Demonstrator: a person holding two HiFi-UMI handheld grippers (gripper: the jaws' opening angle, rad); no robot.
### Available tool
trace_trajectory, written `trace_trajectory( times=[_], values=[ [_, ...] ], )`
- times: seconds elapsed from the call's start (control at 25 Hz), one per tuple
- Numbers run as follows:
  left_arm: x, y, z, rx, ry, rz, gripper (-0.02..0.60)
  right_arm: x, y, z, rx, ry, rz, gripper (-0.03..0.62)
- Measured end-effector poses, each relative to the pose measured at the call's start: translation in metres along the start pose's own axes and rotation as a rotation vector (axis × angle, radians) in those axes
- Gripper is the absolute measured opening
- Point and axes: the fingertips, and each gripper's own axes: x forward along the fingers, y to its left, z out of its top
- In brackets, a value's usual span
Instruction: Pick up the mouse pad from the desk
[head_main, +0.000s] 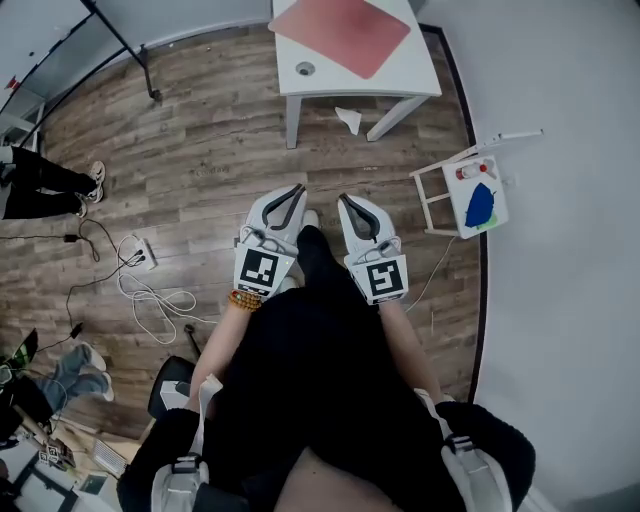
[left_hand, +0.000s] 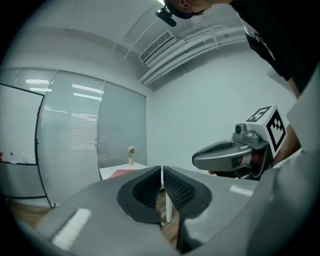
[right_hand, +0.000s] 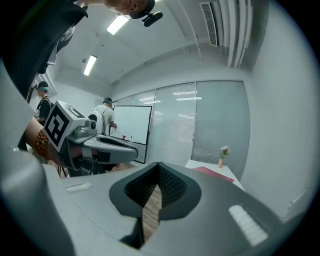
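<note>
Left tool (head_main: 296, 190) and right tool (head_main: 346, 199) are closed, empty, far from the mouse pad (head_main: 340, 33).

Left claw (head_main: 297, 192), right claw (head_main: 346, 200): both closed, empty.

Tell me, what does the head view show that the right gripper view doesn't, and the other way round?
Only the head view: a tangle of cables, a crumpled white scrap under the desk, and a small stand with a blue thing on it.
Only the right gripper view: the whiteboard, a person standing by it, and the ceiling lights.
Both: the red mouse pad lying on the white desk, and the left claw, shut and empty.
</note>
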Motion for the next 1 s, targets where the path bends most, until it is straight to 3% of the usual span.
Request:
trace_trajectory(
  times=[0.36,0.56,0.76,1.0],
  values=[
    [0.123,0.071,0.012,0.033,0.021,-0.009,0.012,0.099,-0.099,-0.001,0.005,-0.009,0.03,0.021],
    [0.173,0.102,0.008,0.031,0.032,-0.019,0.012,0.151,-0.146,-0.021,0.003,0.068,0.043,0.02],
    [0.204,0.169,-0.007,-0.016,0.048,-0.018,0.012,0.22,-0.16,-0.023,-0.026,0.092,0.063,0.02],
    [0.26,0.256,-0.019,-0.032,0.056,-0.08,0.012,0.304,-0.191,-0.016,-0.004,0.147,-0.008,0.021]
  ],
)
